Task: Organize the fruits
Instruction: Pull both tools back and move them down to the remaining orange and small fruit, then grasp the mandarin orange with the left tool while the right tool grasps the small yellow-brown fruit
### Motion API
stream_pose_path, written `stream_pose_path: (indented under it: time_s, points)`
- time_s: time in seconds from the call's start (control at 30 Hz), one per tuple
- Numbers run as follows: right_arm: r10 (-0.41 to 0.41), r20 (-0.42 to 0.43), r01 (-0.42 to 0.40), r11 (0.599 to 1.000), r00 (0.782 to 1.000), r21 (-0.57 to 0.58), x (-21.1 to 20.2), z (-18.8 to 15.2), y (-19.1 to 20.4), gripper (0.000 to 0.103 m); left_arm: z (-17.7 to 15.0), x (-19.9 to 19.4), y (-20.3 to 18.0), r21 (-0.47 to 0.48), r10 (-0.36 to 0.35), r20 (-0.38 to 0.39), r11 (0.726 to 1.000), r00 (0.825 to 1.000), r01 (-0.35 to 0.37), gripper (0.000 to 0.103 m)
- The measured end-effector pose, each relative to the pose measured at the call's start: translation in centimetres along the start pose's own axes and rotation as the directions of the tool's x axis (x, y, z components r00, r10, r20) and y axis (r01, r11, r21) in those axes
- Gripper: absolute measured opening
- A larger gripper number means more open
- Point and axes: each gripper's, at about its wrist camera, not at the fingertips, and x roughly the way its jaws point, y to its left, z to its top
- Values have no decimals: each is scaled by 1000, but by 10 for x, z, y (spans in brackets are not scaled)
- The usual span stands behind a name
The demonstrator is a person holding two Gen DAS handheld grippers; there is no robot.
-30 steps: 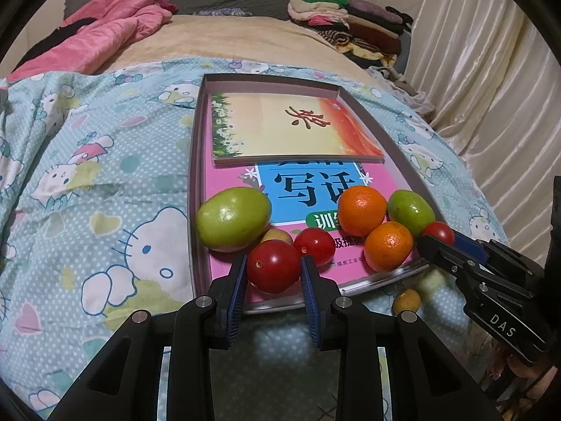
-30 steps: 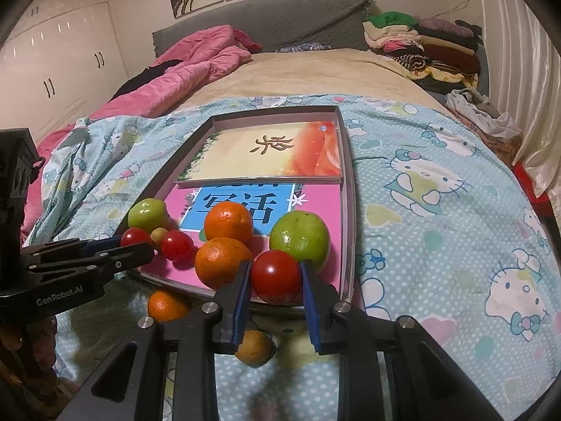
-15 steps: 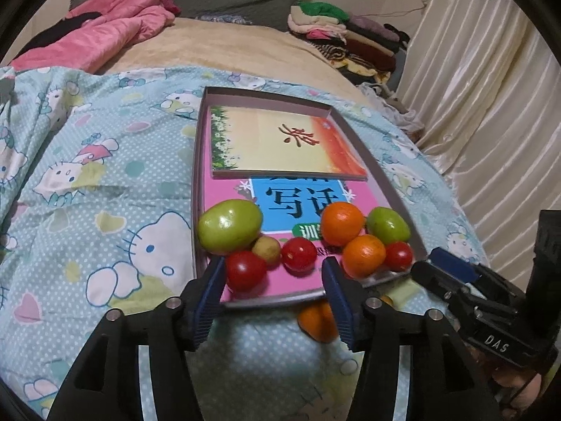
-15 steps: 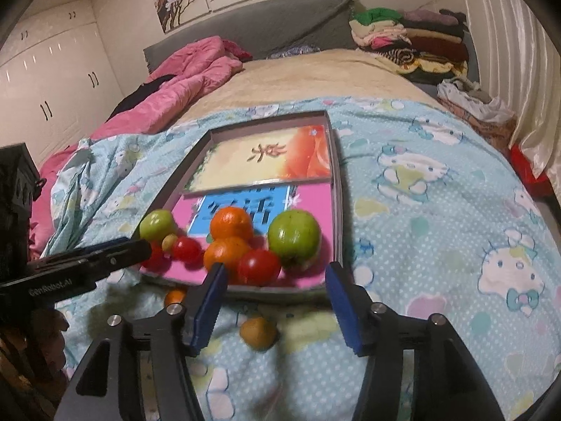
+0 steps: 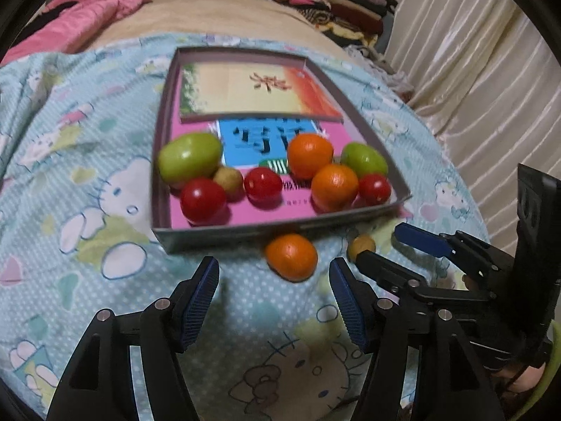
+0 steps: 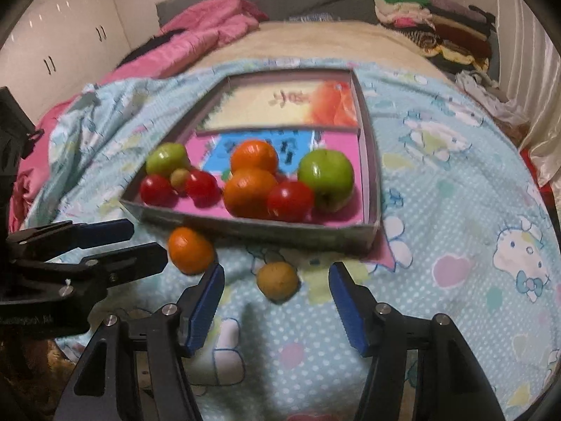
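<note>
A shallow grey tray (image 5: 245, 232) lies on the bed and holds several fruits at its near end: green ones (image 5: 189, 156), oranges (image 5: 310, 155) and red tomatoes (image 5: 202, 200). An orange (image 5: 291, 256) lies loose on the blanket just in front of my left gripper (image 5: 273, 275). Its jaws are opening and nothing is pressed between the pads. A small brown fruit (image 6: 277, 280) lies between the tips of my right gripper (image 6: 277, 275). Those jaws are also opening and do not touch the fruit. Each gripper shows at the edge of the other's view.
Two books (image 5: 259, 87) fill the far part of the tray. The blue cartoon-print blanket (image 5: 87, 182) spreads all round it. Beyond lie a pink quilt (image 6: 210, 35) and folded clothes (image 6: 431, 17), with a curtain (image 5: 491, 70) at the right.
Both grippers were shut on red tomatoes over the tray's near edge. They opened, left the tomatoes in the tray and drew back toward me, bringing the loose orange and brown fruit into view.
</note>
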Motion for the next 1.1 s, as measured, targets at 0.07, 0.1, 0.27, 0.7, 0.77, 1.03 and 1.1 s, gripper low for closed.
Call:
stream_pose_path:
  time_s: [0.07,0.1,0.27,0.7,0.77,1.03,1.1]
  points:
    - [-8,-27,8,1000,1000,-3,6,-1,0,60,0,3,-1,1,-5,-6,1000,1000,5,67]
    - [-7,-38,7,1000,999,-4,9,-1,0,58,-1,6,-1,4,-10,-13,1000,1000,10,67]
    - [-8,-65,7,1000,998,-6,17,-2,-1,49,-1,17,-8,35,-12,-37,999,999,13,55]
    - [21,-83,-20,1000,996,16,24,-1,-6,29,3,37,-13,57,-8,-58,998,998,12,43]
    - [29,-77,-27,999,997,19,22,0,-6,29,4,38,-11,49,-10,-57,999,998,12,39]
    - [101,6,-101,995,995,16,2,1,-5,29,3,30,-6,34,-37,-46,999,998,38,36]
    - [126,40,-126,992,991,13,-6,2,-3,29,2,19,-7,42,-43,-23,998,999,44,36]
